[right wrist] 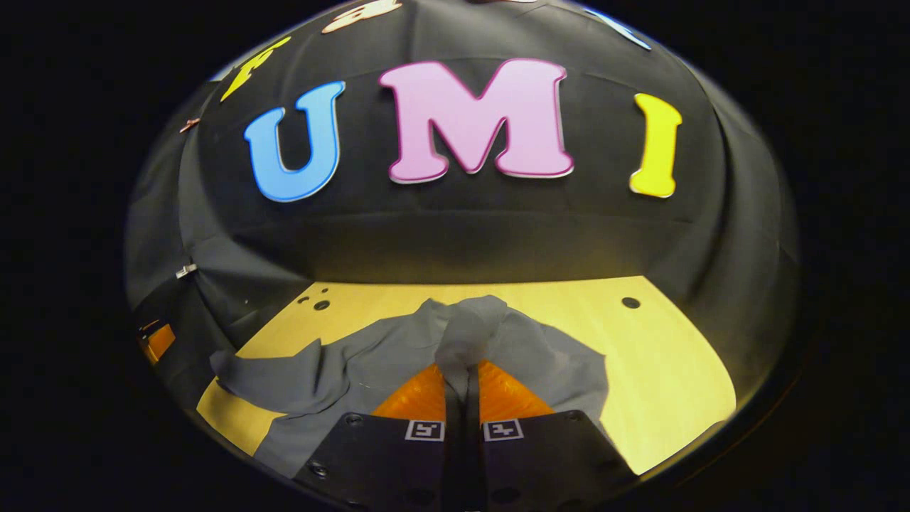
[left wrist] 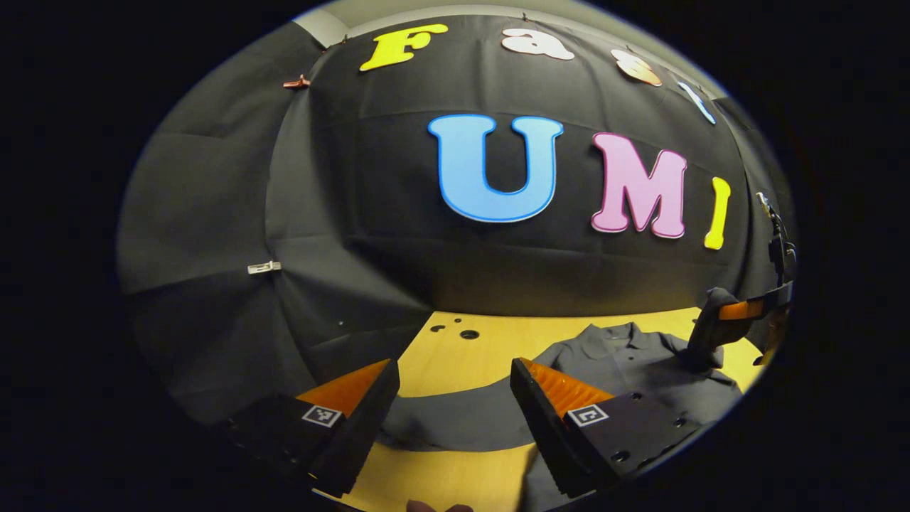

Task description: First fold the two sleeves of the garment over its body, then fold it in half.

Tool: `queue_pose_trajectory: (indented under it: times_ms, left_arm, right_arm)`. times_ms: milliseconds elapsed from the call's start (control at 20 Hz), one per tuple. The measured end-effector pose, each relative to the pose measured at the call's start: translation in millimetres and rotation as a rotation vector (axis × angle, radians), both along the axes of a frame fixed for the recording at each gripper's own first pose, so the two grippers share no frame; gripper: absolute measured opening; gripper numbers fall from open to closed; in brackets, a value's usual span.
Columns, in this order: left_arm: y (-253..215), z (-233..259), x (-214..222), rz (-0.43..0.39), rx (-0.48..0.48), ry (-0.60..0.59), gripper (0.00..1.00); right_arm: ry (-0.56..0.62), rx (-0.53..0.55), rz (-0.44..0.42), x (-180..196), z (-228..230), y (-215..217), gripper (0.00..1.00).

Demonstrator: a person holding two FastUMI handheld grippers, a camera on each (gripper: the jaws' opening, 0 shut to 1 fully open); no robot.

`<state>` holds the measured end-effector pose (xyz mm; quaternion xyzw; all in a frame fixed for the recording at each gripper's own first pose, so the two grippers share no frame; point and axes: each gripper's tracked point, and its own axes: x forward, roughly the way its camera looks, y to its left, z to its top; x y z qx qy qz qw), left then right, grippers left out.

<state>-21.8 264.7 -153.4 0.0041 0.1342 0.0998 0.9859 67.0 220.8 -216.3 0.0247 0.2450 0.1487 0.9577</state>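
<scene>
A dark grey collared shirt (left wrist: 625, 355) lies on the wooden table (left wrist: 455, 341). Its left sleeve (left wrist: 455, 419) stretches flat across the table, just beyond and below my left gripper (left wrist: 455, 366), which hovers open with nothing between its fingers. Farther right, the right gripper (left wrist: 711, 334) pinches the shirt near its other shoulder. In the right gripper view my right gripper (right wrist: 462, 366) is shut on a raised fold of the grey shirt (right wrist: 370, 370). That fold stands up above the fingertips and hides what lies behind it. The left sleeve (right wrist: 263, 377) trails off to the left.
Black cloth walls close the booth behind and to the left. A few round holes (left wrist: 469, 333) mark the table's far left corner, and another hole (right wrist: 630, 302) sits at the far right. Bare wood (right wrist: 661, 355) lies to the right of the shirt.
</scene>
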Motion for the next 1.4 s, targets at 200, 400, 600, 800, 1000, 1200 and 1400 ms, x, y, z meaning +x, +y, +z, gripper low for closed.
queue_pose_trajectory:
  times_ms: [200,400,600,800,1000,1200,1400]
  left_arm:
    - [29,-40,2,0.029,0.018,0.079,0.99]
    - [51,-84,11,0.068,0.037,0.155,0.99]
    - [66,-127,17,0.084,0.000,0.225,0.99]
    - [82,-158,26,0.110,-0.019,0.290,0.99]
    - [90,-181,29,0.109,-0.013,0.335,0.99]
    - [90,-204,27,0.121,-0.032,0.410,0.99]
    - [89,-221,27,0.140,-0.059,0.440,1.00]
  right_arm:
    - [0.099,-0.035,0.043,-2,-52,36,0.05]
    - [0.216,-0.041,0.070,-10,-106,61,0.05]
    - [0.269,-0.039,0.104,-14,-133,80,0.06]
    - [0.339,-0.031,0.124,-21,-155,93,0.10]
    - [0.387,0.000,0.160,-32,-162,109,0.12]
    - [0.422,0.053,0.202,-46,-154,125,0.48]
    - [0.374,0.116,0.245,-57,-119,135,0.51]
